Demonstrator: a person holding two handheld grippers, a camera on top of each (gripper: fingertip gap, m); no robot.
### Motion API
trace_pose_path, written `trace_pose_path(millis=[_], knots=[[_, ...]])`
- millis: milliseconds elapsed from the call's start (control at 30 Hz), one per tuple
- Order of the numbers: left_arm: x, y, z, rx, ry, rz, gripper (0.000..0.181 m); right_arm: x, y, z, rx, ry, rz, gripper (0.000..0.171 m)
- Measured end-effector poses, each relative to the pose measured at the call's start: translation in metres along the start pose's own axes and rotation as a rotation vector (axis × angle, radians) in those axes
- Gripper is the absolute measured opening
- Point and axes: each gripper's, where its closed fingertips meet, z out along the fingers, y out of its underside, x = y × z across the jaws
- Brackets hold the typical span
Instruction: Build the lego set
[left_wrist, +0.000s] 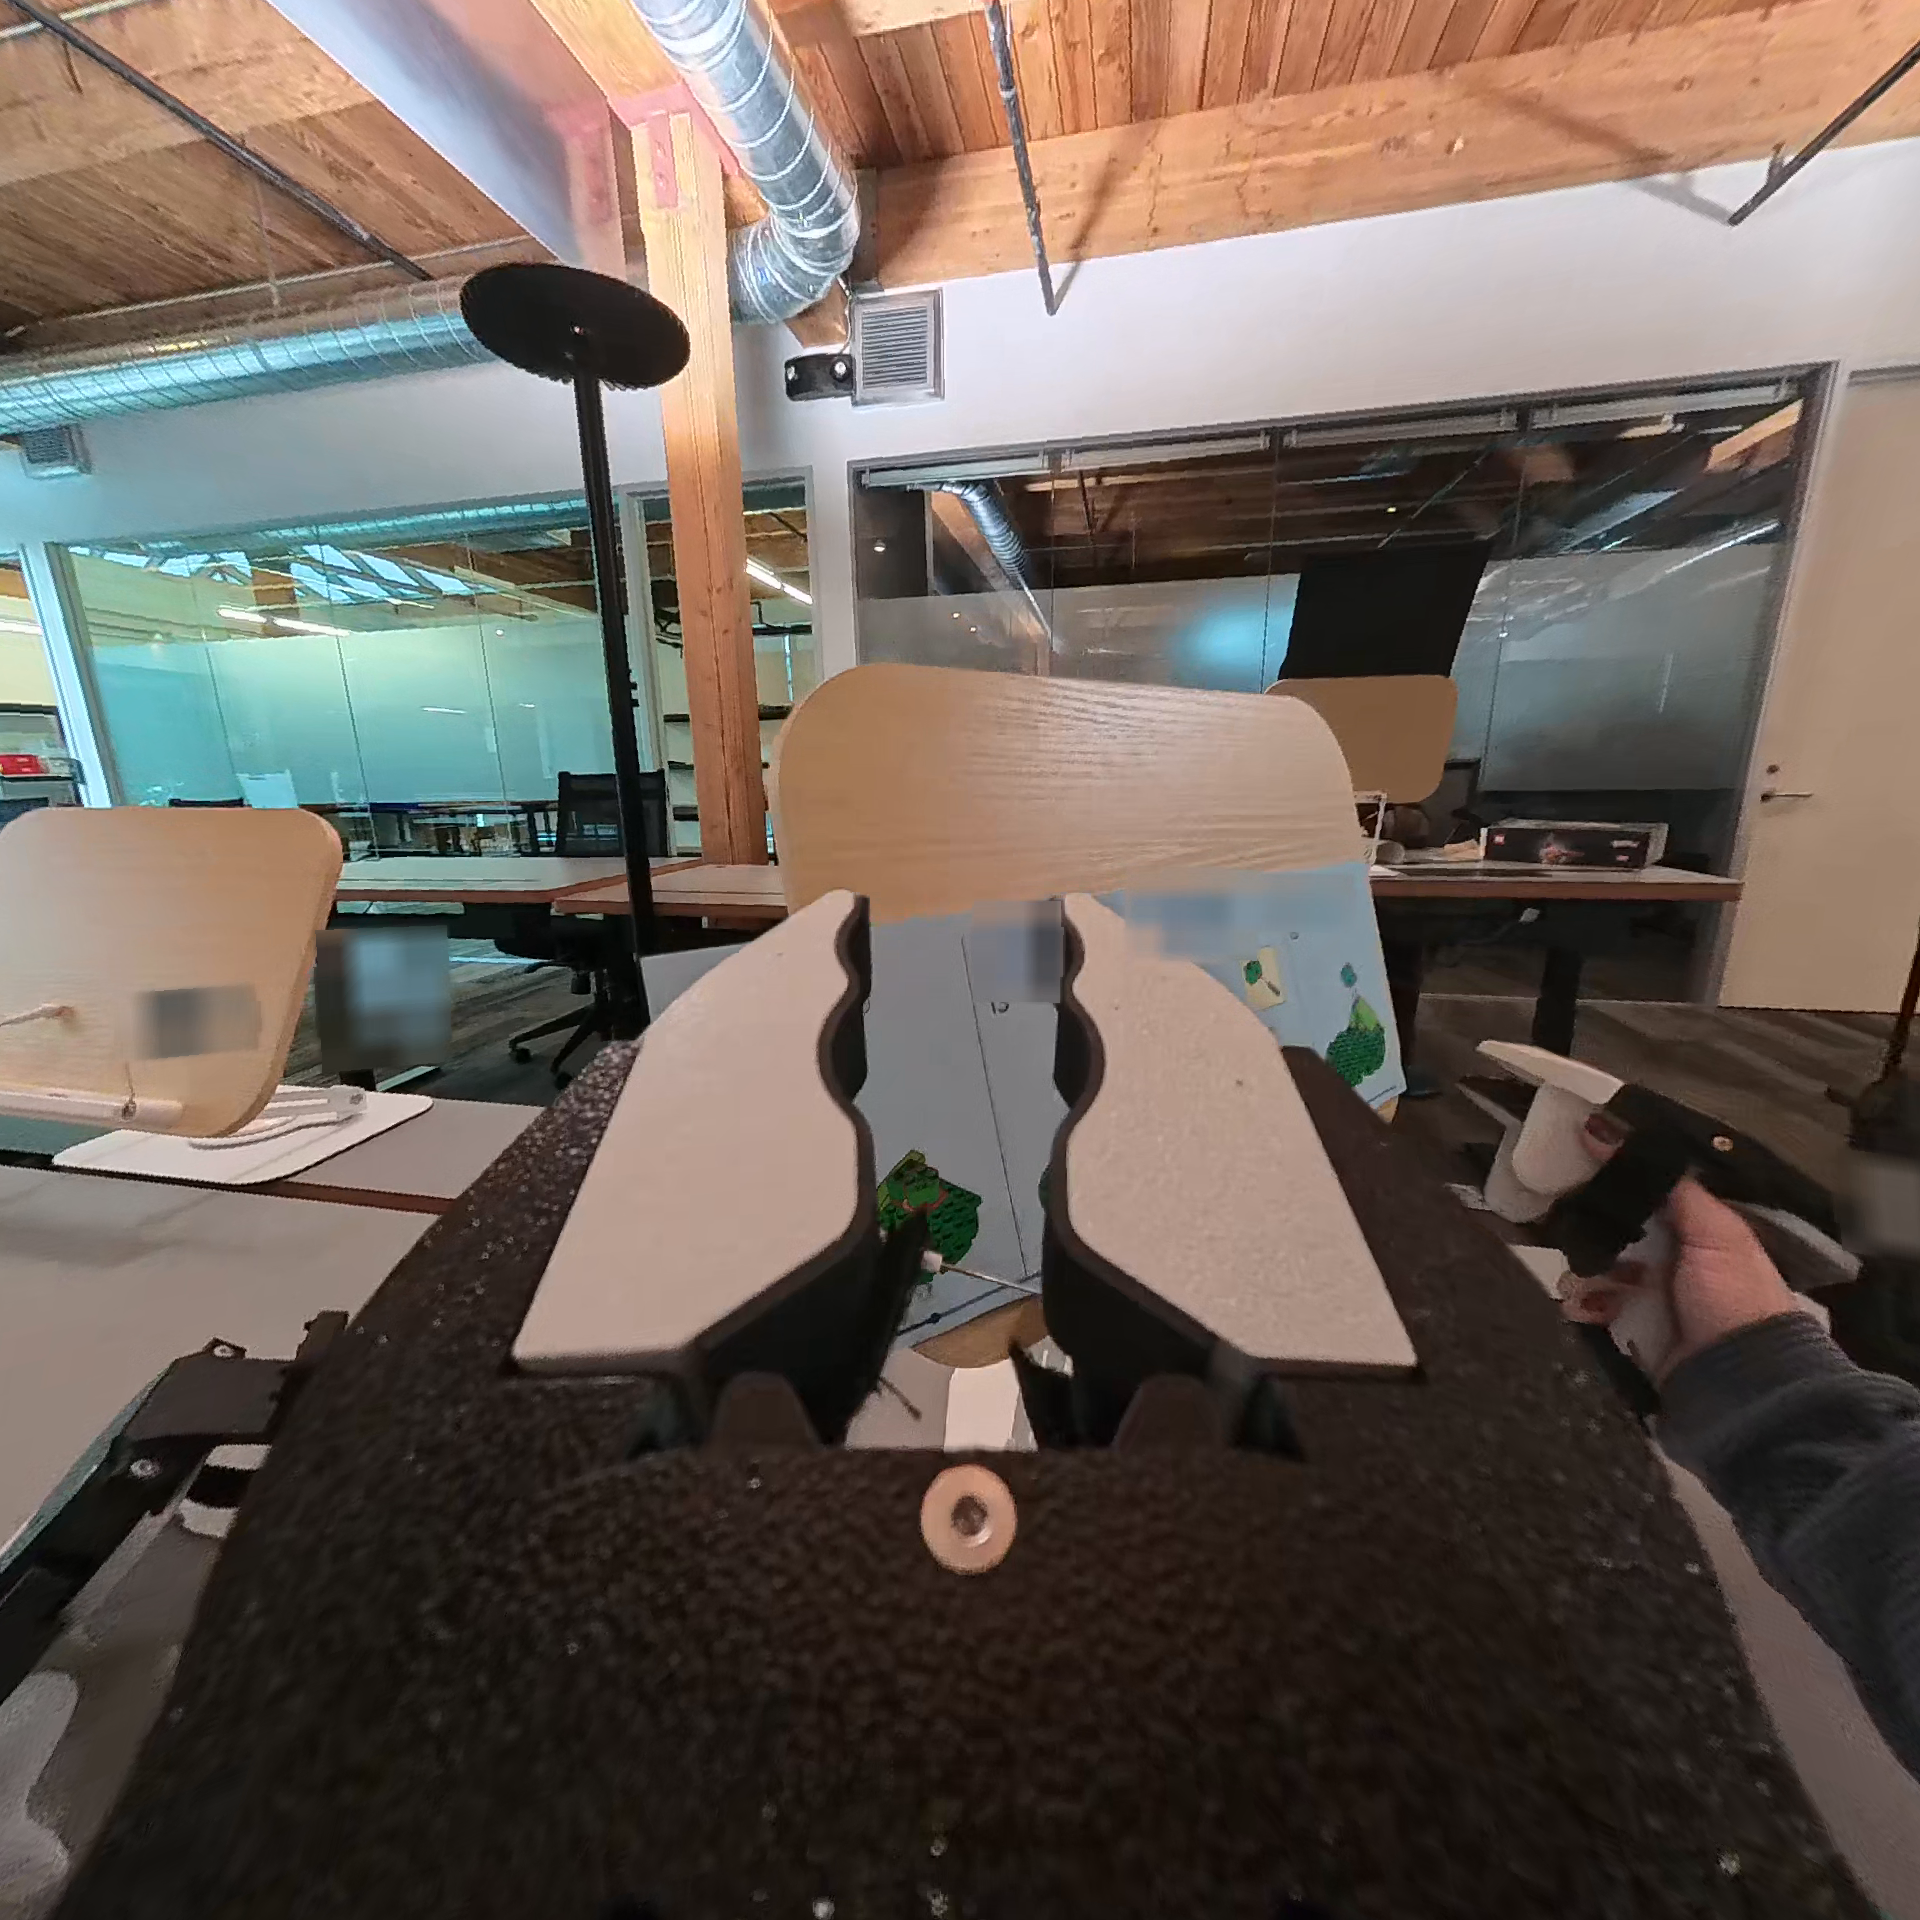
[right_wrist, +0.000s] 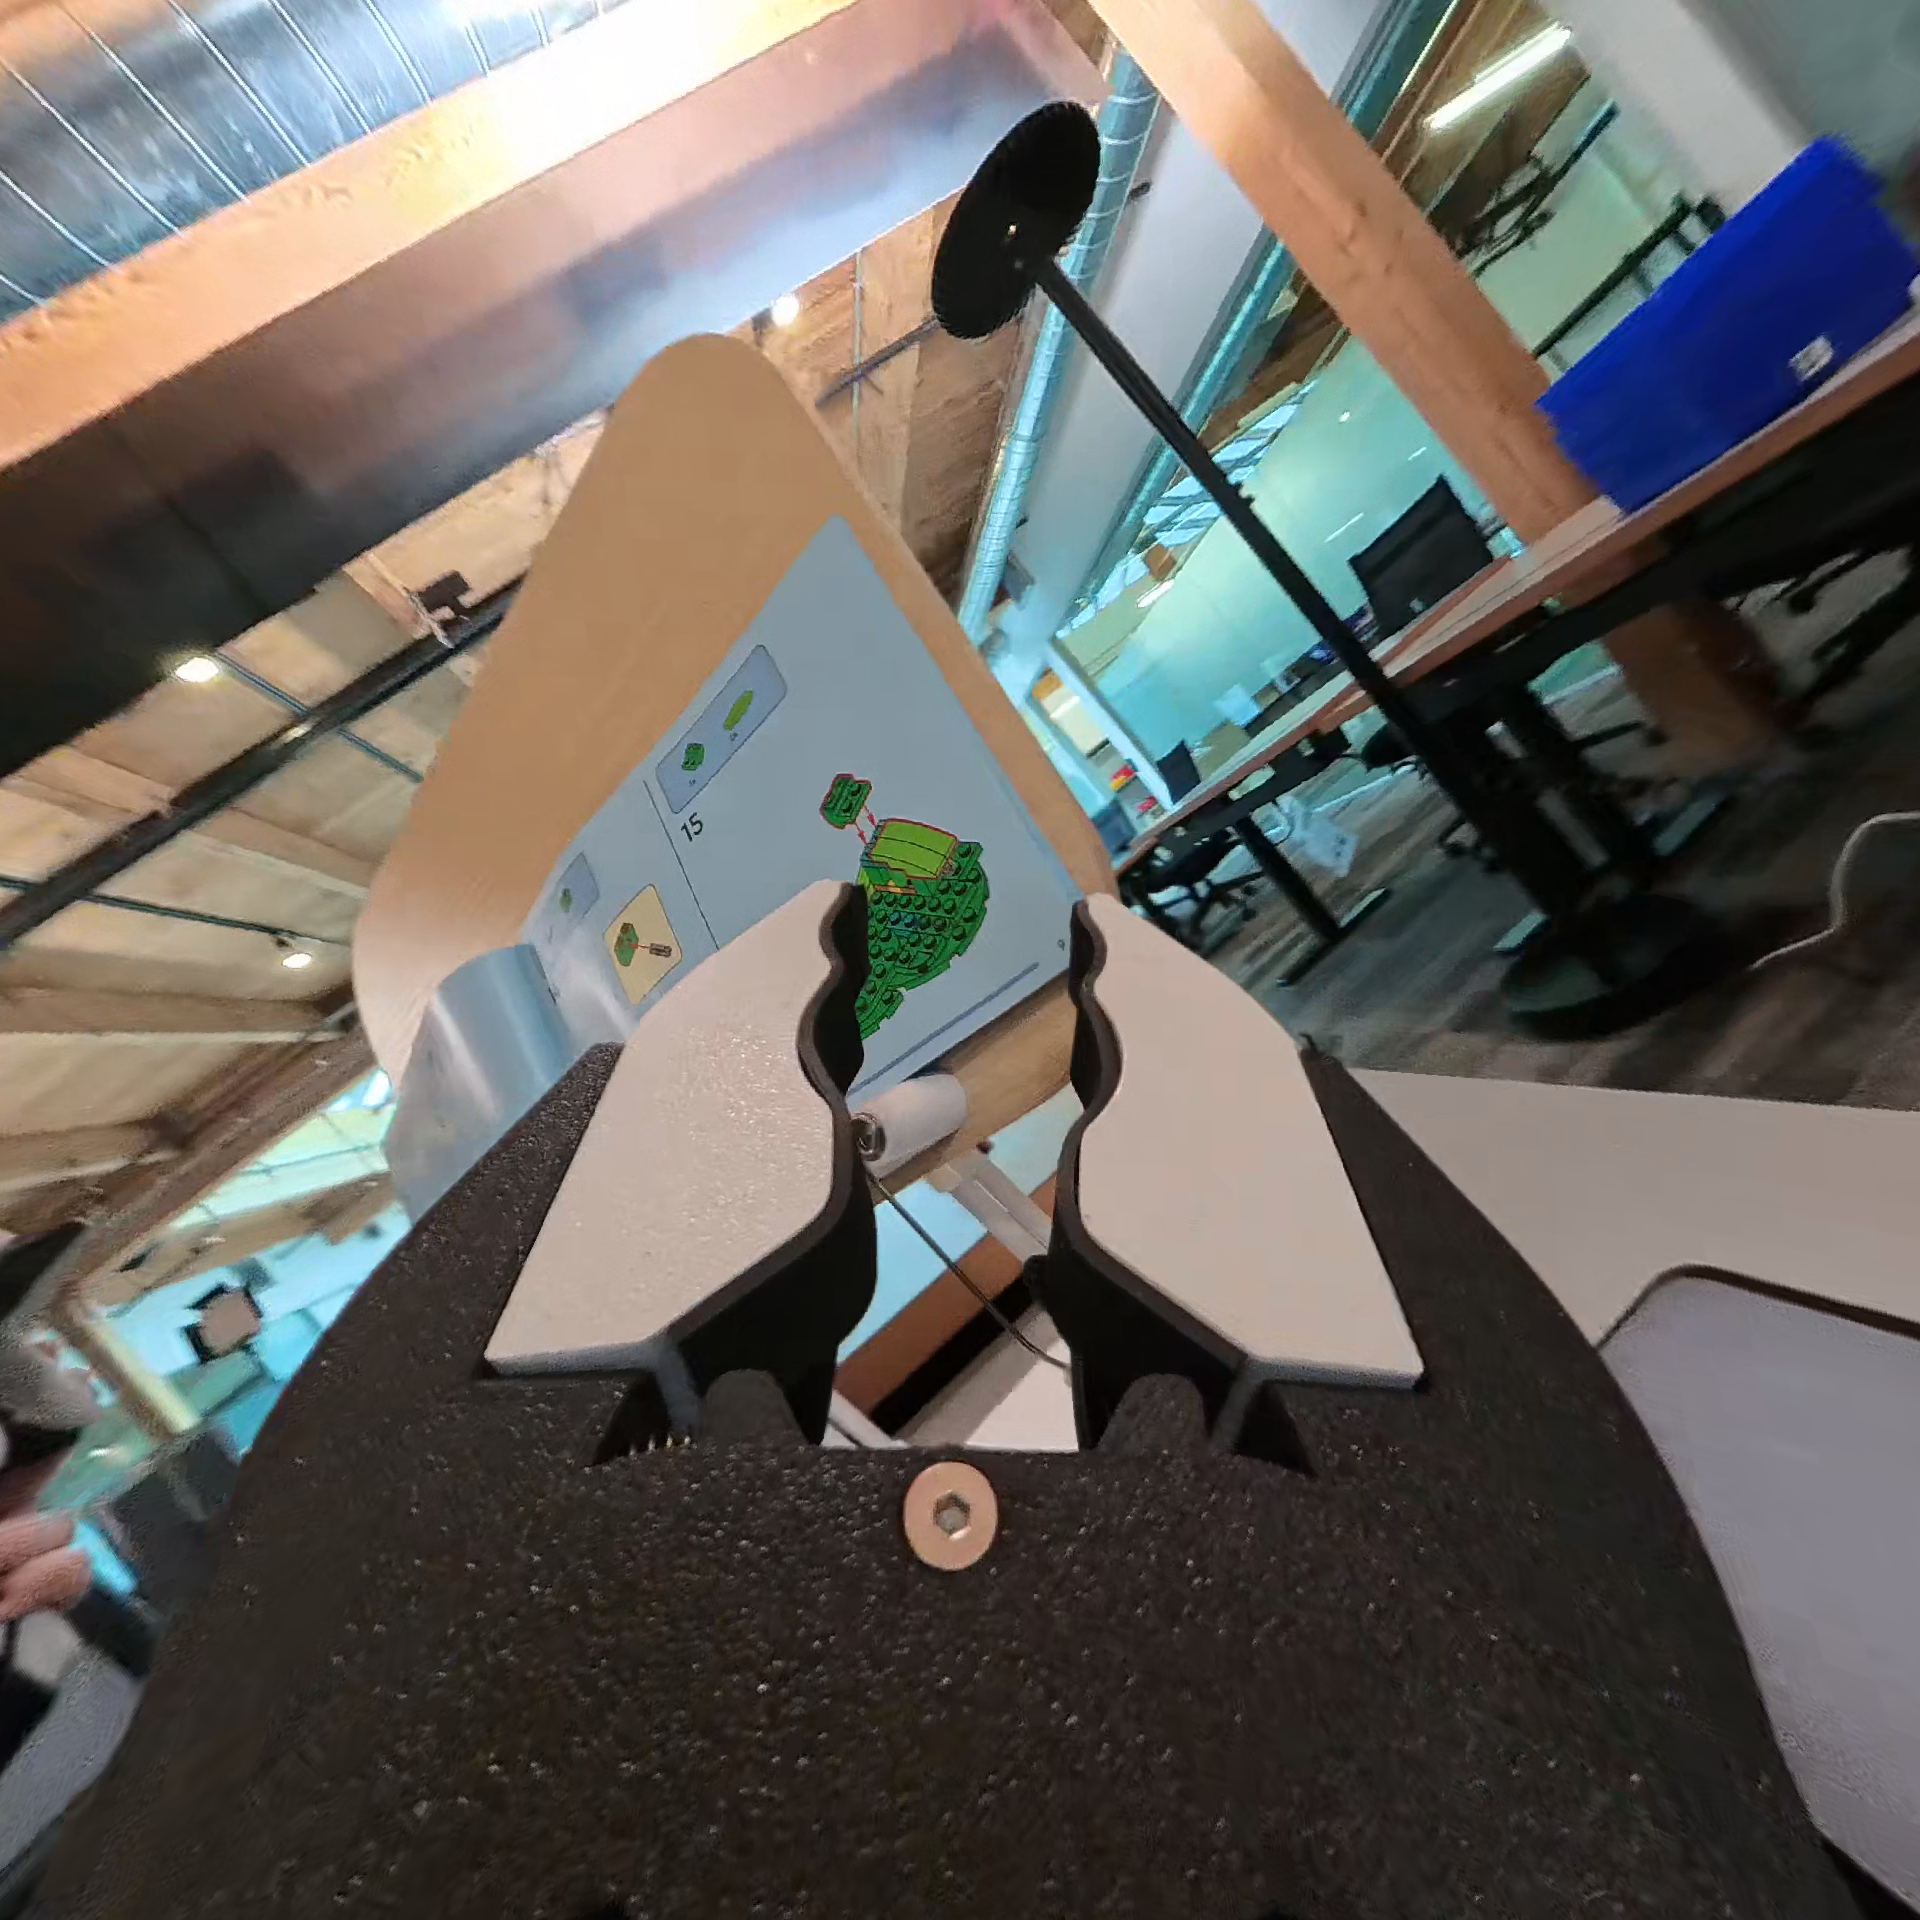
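Left wrist view, hand-held gripper: our left hand-held gripper (left_wrist: 961, 935) is raised, jaws moderately apart, holding nothing.
Left wrist view, instructions: the instruction booklet (left_wrist: 935, 1081) stands open on a wooden stand (left_wrist: 1060, 790) at the far edge of the bench (left_wrist: 208, 1247).
Left wrist view, other side: a hand (left_wrist: 1704, 1278) holds our right hand-held gripper (left_wrist: 1538, 1101) near the bench's right edge; we cannot tell its opening here.
Right wrist view, hand-held gripper: the right hand-held gripper (right_wrist: 961, 914) is tilted, pointing up at the booklet, jaws moderately apart and empty.
Right wrist view, page: the page shows a small green brick going onto a green studded build.
Step in hand: we judge that we are reading the step, not placing parts.
Next move: it calls for finding that small green brick and lowering a gripper to it.
Task's thing: no real lego pieces or model show in either view.
Hard to make out: the grippers cover most of the bench.
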Motion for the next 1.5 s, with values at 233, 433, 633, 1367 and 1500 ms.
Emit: trace_pose_path(millis=[233,433,633,1367,1500], knots=[[0.016,-0.007,-0.002,0.009,0.070,-0.059,0.032,0.005,0.012,0.010,-0.074,-0.085,0.147,0.032],[0.020,-0.004,0.001,-0.006,0.063,-0.016,0.029,0.012,0.014,0.012,-0.072,-0.033,0.089,0.025],[0.018,0.001,0.003,-0.025,0.068,-0.033,0.029,0.012,0.015,0.014,-0.082,-0.011,0.057,0.024],[0.027,0.006,0.005,-0.059,0.101,-0.017,0.028,0.021,0.016,0.017,-0.076,0.075,-0.020,0.020],[0.028,0.006,0.005,-0.061,0.103,-0.016,0.028,0.018,0.016,0.017,-0.070,0.065,-0.020,0.017]])
